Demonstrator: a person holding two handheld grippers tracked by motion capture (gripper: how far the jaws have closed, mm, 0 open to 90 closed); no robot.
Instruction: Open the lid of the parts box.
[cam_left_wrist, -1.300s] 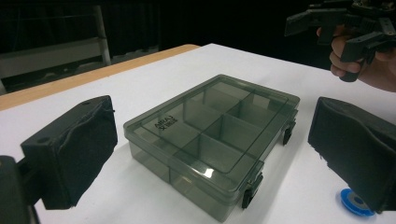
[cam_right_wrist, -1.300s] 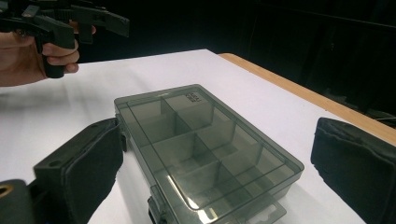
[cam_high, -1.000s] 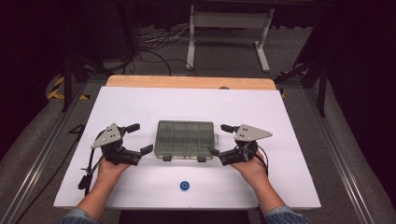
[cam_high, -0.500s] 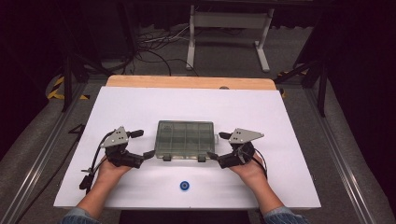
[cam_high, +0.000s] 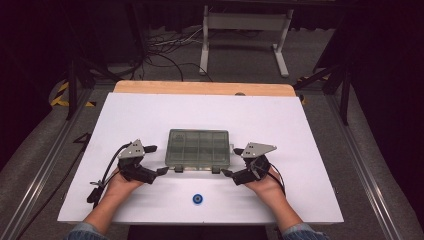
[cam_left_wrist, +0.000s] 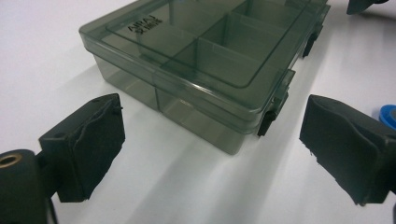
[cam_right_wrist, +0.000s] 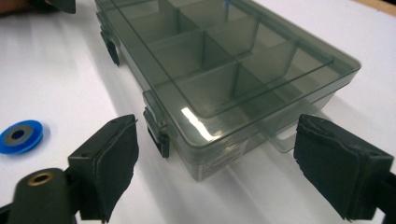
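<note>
My left gripper (cam_high: 159, 161) sits with its jaws spread wide, nothing between them, and in the left gripper view the near left corner of the smoky compartment box (cam_left_wrist: 205, 70) lies just ahead of the pads, close but apart. My right gripper (cam_high: 231, 162) is the same on the other side: jaws wide apart, empty, with the box's near right corner (cam_right_wrist: 224, 93) standing in the gap ahead of them, not yet touched. Compared with a second ago, both my hands have dropped toward the near edge of the table and the grippers have tilted down and in, so that the lower jaws now point at the front corners of the box instead of flanking its short sides. The box itself has not shifted; it lies flat and shut in the middle of the white table (cam_high: 300, 130), lid down, its two dark front latches (cam_right_wrist: 161, 133) still closed against the front wall. I read that move as lining up on the front edge, either to work the latches or to steady the box from both corners, and I judge the real work has not begun since neither pad is in contact. The compartments look empty through the lid. Farther out, toward me and between my forearms, a small blue ring (cam_high: 197, 199) rests on the table well apart from the box; it also shows at the left edge of the right gripper view.
</note>
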